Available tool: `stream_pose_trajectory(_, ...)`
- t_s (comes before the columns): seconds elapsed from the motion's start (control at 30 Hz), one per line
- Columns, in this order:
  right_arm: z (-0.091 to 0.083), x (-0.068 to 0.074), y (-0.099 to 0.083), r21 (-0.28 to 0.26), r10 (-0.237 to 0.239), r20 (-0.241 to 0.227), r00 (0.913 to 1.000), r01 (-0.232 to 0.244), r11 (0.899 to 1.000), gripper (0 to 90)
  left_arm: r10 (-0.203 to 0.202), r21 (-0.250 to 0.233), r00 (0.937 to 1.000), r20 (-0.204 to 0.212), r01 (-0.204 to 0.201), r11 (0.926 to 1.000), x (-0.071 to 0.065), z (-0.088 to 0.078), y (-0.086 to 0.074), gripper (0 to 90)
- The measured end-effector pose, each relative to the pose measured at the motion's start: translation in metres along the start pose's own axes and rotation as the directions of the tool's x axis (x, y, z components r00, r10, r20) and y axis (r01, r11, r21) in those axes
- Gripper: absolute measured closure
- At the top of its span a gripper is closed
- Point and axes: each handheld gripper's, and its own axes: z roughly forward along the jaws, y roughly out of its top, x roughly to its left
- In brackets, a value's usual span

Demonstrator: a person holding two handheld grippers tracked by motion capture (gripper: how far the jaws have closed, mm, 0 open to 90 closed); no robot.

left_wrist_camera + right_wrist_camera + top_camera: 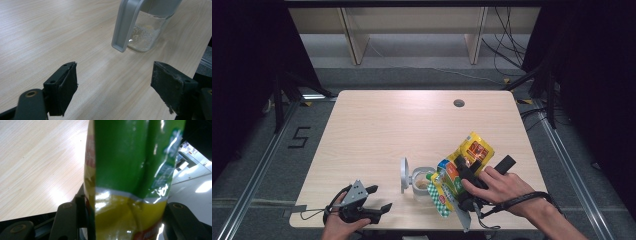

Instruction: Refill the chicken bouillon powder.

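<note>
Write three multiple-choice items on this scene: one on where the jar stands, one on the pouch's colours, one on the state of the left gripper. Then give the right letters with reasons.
1. Where does the glass jar stand?
A. at the table's far edge by the round hole
B. near the table's front edge, just left of the tilted pouch
C. on the floor

2. What colours show on the pouch in the right gripper?
A. green and yellow
B. blue and white
C. all black

3. How is the left gripper?
A. shut on the jar
B. shut on the lid
C. open, with nothing between its fingers

Answers: 1 B, the high view shows the jar between the two hands near the front edge. 2 A, the right gripper view shows green above yellow. 3 C, bare table shows between the fingers.
</note>
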Motion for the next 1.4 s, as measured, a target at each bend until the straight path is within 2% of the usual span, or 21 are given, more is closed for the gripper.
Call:
stream_pose_trajectory(0.2, -0.0006, 0.0012, -0.0016, 0.002, 0.002, -0.003, 1.0000, -0.002, 1.000, 50.7, -0.001, -0.001, 1.0000, 0.009, 0.001, 1.0000, 0.0002, 0.0010, -0.0003, 20.6)
stream_pose_trajectory(0.27, -0.0011, 0.0008, -0.0019, 0.004, -0.001, -0.004, 1.0000, 0.001, 1.000, 50.7, 0.025, 0.000, 0.9996, 0.010, -0.025, 0.9997, 0.0014, 0.0008, 0.0003, 20.6)
stream_pose_trajectory(0.3, -0.0017, 0.0008, -0.0021, 0.007, 0.001, -0.003, 1.0000, -0.001, 1.000, 50.7, 0.023, 0.000, 0.9997, 0.010, -0.023, 0.9997, 0.0014, 0.0007, 0.0003, 20.6)
stream_pose_trajectory(0.33, -0.0020, 0.0004, -0.0024, 0.009, 0.000, -0.004, 1.0000, 0.000, 1.000, 50.7, -0.004, -0.003, 1.0000, 0.008, 0.004, 1.0000, 0.0001, 0.0009, -0.0003, 20.6)
stream_pose_trajectory(0.47, -0.0019, 0.0006, -0.0027, 0.002, 0.000, -0.005, 1.0000, 0.000, 1.000, 50.7, 0.036, 0.010, 0.9993, -0.004, -0.036, 0.9993, 0.0029, -0.0004, 0.0004, 20.6)
stream_pose_trajectory(0.5, -0.0023, 0.0005, -0.0026, 0.005, 0.000, -0.007, 1.0000, 0.000, 1.000, 50.7, 0.036, 0.011, 0.9994, -0.001, -0.036, 0.9993, 0.0031, -0.0003, 0.0004, 20.6)
stream_pose_trajectory(0.53, -0.0022, 0.0004, -0.0026, 0.004, -0.001, -0.006, 1.0000, 0.001, 1.000, 50.7, 0.015, -0.007, 0.9999, 0.008, -0.014, 0.9999, 0.0015, 0.0009, 0.0001, 20.6)
stream_pose_trajectory(0.6, -0.0020, -0.0001, -0.0025, 0.005, -0.006, -0.004, 1.0000, 0.006, 1.000, 50.7, 0.017, -0.007, 0.9998, 0.009, -0.017, 0.9998, 0.0012, 0.0010, 0.0002, 20.6)
stream_pose_trajectory(0.63, -0.0020, -0.0006, -0.0027, 0.003, -0.008, 0.000, 1.0000, 0.008, 1.000, 50.7, 0.020, 0.017, 0.9998, -0.003, -0.020, 0.9997, 0.0020, 0.0003, -0.0001, 20.6)
stream_pose_trajectory(0.67, -0.0027, 0.0015, -0.0019, 0.005, 0.038, -0.006, 0.9992, -0.038, 0.999, 50.7, 0.025, 0.015, 0.9997, -0.001, -0.025, 0.9996, 0.0022, 0.0003, 0.0001, 20.6)
stream_pose_trajectory(0.7, -0.0015, -0.0003, -0.0025, -0.003, -0.004, -0.002, 1.0000, 0.004, 1.000, 50.7, 0.038, 0.012, 0.9993, 0.001, -0.038, 0.9992, 0.0029, 0.0002, 0.0004, 20.6)
stream_pose_trajectory(0.77, -0.0017, 0.0001, -0.0023, -0.006, -0.007, -0.001, 1.0000, 0.007, 1.000, 50.7, 0.017, -0.008, 0.9998, 0.008, -0.017, 0.9998, 0.0014, 0.0010, 0.0002, 20.6)
stream_pose_trajectory(0.83, -0.0019, -0.0011, -0.0028, -0.006, -0.027, 0.004, 0.9996, 0.027, 1.000, 50.7, 0.023, -0.003, 0.9997, 0.002, -0.023, 0.9997, 0.0021, 0.0006, 0.0001, 20.6)
stream_pose_trajectory(0.9, -0.0026, -0.0009, -0.0037, 0.009, -0.004, 0.000, 1.0000, 0.004, 1.000, 50.7, 0.036, 0.010, 0.9993, -0.004, -0.036, 0.9993, 0.0030, -0.0002, 0.0004, 20.6)
stream_pose_trajectory(0.97, -0.0017, -0.0003, -0.0031, 0.010, -0.020, 0.001, 0.9998, 0.020, 1.000, 50.8, 0.017, -0.009, 0.9998, 0.009, -0.016, 0.9998, 0.0014, 0.0008, 0.0003, 20.6)
stream_pose_trajectory(1.07, -0.0015, -0.0009, -0.0027, 0.005, -0.020, 0.000, 0.9998, 0.020, 1.000, 50.8, 0.017, -0.009, 0.9998, 0.007, -0.017, 0.9998, 0.0015, 0.0007, 0.0003, 20.6)
stream_pose_trajectory(1.1, -0.0017, -0.0010, -0.0024, 0.007, -0.018, 0.003, 0.9998, 0.018, 1.000, 50.8, 0.037, 0.009, 0.9993, 0.000, -0.037, 0.9993, 0.0032, -0.0004, 0.0005, 20.7)
stream_pose_trajectory(1.23, -0.0017, -0.0008, -0.0017, 0.002, -0.016, 0.004, 0.9999, 0.016, 1.000, 50.8, 0.027, 0.000, 0.9996, 0.003, -0.027, 0.9996, 0.0027, -0.0003, 0.0004, 20.6)
stream_pose_trajectory(1.27, -0.0009, -0.0018, -0.0015, -0.008, -0.035, 0.006, 0.9994, 0.035, 0.999, 50.8, 0.026, -0.001, 0.9997, 0.003, -0.026, 0.9997, 0.0025, -0.0003, 0.0004, 20.7)
stream_pose_trajectory(1.4, -0.0026, -0.0006, -0.0022, 0.005, -0.012, 0.004, 0.9999, 0.012, 1.000, 50.8, 0.036, 0.008, 0.9993, 0.000, -0.036, 0.9993, 0.0032, -0.0005, 0.0005, 20.7)
